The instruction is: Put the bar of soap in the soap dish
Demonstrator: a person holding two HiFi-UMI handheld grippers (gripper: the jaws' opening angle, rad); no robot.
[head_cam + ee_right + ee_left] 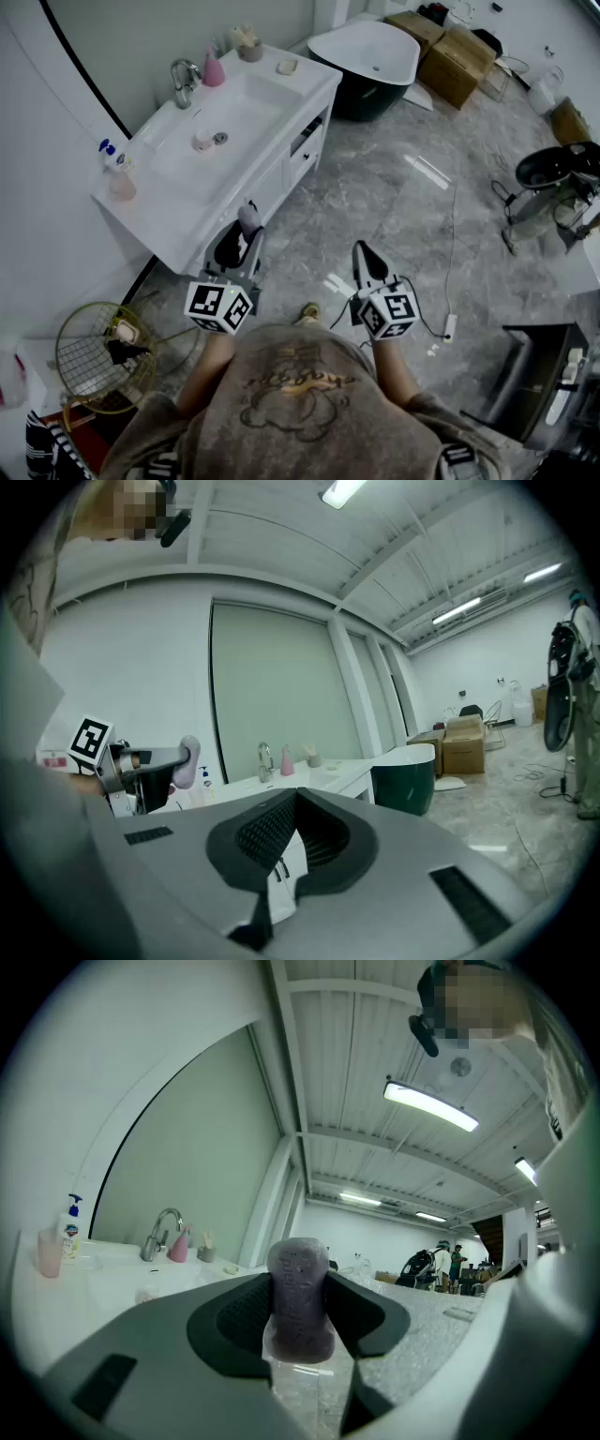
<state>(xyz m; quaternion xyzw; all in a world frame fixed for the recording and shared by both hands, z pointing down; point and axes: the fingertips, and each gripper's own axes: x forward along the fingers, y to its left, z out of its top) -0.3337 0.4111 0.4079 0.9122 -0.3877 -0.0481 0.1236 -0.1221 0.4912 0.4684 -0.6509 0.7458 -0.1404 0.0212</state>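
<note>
Left gripper [242,234]: jaws clamped on soap [300,1297], bar upright, top past the tips.
Right gripper [295,803]: jaws together, nothing between.
Dish [287,67]: well ahead of left jaws, by vanity's far edge.
Vanity [309,89]: front edge just left of left jaws.
Floor [394,187]: open stretch ahead of right jaws, up to tub [366,52].

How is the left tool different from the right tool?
The left tool squeezes a purple bar of soap; the right tool is shut on nothing. The left tool is close by the white sink counter; the right tool is out over the grey floor. Both carry a cube with square markers.
</note>
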